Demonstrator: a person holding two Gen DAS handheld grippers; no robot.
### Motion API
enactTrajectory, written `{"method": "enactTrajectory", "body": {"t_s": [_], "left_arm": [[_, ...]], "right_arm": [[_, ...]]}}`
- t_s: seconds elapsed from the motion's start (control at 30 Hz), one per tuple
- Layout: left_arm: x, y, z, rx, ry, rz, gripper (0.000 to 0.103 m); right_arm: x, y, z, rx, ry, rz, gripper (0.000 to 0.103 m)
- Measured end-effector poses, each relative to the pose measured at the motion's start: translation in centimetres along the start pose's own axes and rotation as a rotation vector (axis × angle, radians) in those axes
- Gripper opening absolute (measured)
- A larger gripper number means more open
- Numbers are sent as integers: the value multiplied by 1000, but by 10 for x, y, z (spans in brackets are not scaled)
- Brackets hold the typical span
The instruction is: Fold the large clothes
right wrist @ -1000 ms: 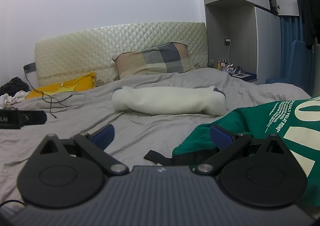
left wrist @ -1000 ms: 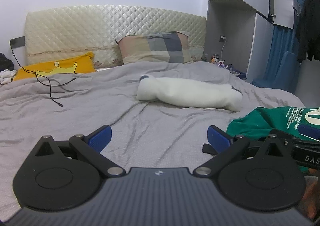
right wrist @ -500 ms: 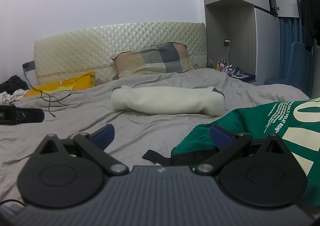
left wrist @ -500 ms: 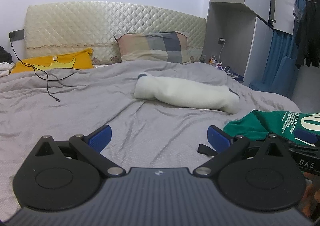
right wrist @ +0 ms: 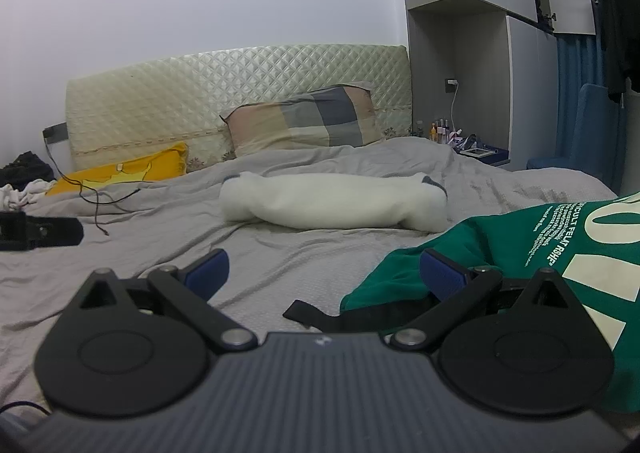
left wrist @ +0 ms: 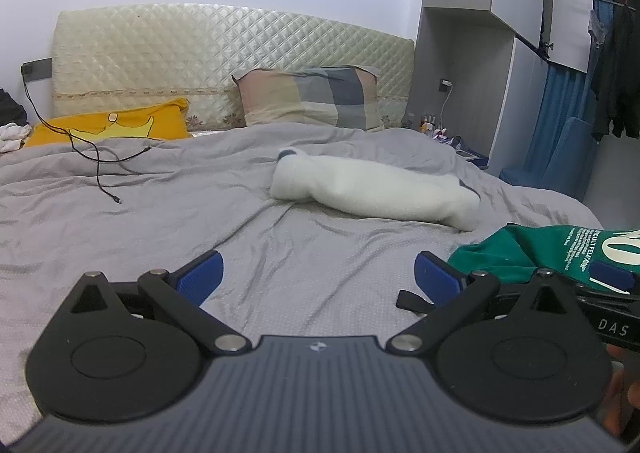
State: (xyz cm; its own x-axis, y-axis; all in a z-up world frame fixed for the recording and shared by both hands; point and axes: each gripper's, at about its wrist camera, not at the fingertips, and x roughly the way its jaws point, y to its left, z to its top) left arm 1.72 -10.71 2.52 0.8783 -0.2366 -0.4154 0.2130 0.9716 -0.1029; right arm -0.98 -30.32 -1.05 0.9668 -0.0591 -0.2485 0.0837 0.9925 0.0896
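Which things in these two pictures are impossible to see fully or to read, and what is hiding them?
- Green garment: cut off by the right edge and covered by the right tongs body; its full shape and print are unreadable.
- Bedside bottles: too small to identify.
- Left tongs: in the right wrist view only a dark end shows at the left edge.
- Dark pile beside the bed: too dim to name.

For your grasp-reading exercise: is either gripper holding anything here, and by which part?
Nothing is held. The left gripper and the right gripper are both open over the grey bedsheet; the green sweatshirt lies ungrasped beside the right one.
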Motion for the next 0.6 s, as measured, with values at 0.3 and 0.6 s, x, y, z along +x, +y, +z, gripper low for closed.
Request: {"method": "enactTrajectory", "body": {"t_s": [0.3,0.6], "left_arm": [[1,0,-1,1,-1,3,103],[0,0,-1,3,-2,10,103]], "right_arm": [[0,0,1,-2,1,0,103],[0,0,0,0,0,-2,103]]}}
